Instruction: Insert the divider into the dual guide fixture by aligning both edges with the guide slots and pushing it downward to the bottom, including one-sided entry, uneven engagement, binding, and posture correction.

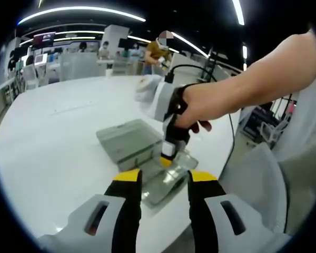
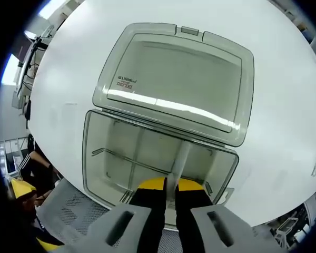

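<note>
My right hand-held gripper (image 2: pixel 171 185) is clenched on the divider (image 2: pixel 180 158) inside the open clear box (image 2: pixel 95 153); my left hand-held gripper (image 1: pixel 164 179) hangs released above the table (image 1: pixel 52 137).

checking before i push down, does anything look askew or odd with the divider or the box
Nothing stands out. The divider sits pinched in the right gripper, running straight into the open box; the lid lies flat on the table.
</note>
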`<state>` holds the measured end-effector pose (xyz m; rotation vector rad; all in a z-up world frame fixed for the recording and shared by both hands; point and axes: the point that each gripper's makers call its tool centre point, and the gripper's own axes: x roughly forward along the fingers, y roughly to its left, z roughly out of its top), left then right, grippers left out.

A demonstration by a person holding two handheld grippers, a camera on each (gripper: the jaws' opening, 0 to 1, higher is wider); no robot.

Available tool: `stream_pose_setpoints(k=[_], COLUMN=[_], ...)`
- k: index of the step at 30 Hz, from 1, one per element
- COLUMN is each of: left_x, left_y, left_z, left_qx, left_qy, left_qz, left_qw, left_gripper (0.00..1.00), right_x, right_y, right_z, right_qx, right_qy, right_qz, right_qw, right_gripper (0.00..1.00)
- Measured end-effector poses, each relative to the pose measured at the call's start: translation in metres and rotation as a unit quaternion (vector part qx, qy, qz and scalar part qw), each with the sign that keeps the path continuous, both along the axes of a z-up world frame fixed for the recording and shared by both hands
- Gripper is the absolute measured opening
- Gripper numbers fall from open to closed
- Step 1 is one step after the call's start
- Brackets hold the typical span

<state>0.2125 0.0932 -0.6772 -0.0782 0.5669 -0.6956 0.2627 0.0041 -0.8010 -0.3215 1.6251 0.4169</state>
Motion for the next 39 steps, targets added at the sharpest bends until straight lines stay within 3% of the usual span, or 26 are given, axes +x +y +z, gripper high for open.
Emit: stream_pose_setpoints(k=[10, 20, 25, 35, 39], left_x=[-0.003, -0.005, -0.007, -0.009, -0.009], left_y=[0.002, -0.002, -0.003, -0.004, -0.005], left_z=[-0.003, -0.003, -0.003, -0.004, -0.003], left_qx=[0.007, 0.014, 0.017, 0.026, 0.029], left_qy=[0.004, 0.008, 0.010, 0.015, 0.014], left_qz=[-0.002, -0.009, -0.012, -0.017, -0.018], left_qw=[1.0000, 0.9998, 0.9997, 0.9994, 0.9993], left_gripper=[0.32, 0.32, 0.32, 0.32, 0.32], right_x=[0.003, 0.004, 0.005, -0.006, -0.006], right_y=[0.000, 0.003, 0.002, 0.001, 0.006], right_z=[-0.001, 0.008, 0.014, 0.030, 0.038], right_qx=[0.048, 0.101, 0.124, 0.182, 0.218], right_qy=[-0.004, -0.016, -0.028, -0.039, -0.056], right_qz=[-0.027, -0.004, -0.001, 0.016, 0.028], right_qw=[0.9985, 0.9947, 0.9919, 0.9824, 0.9739], right_gripper=[0.02, 0.04, 0.11, 0.15, 0.17])
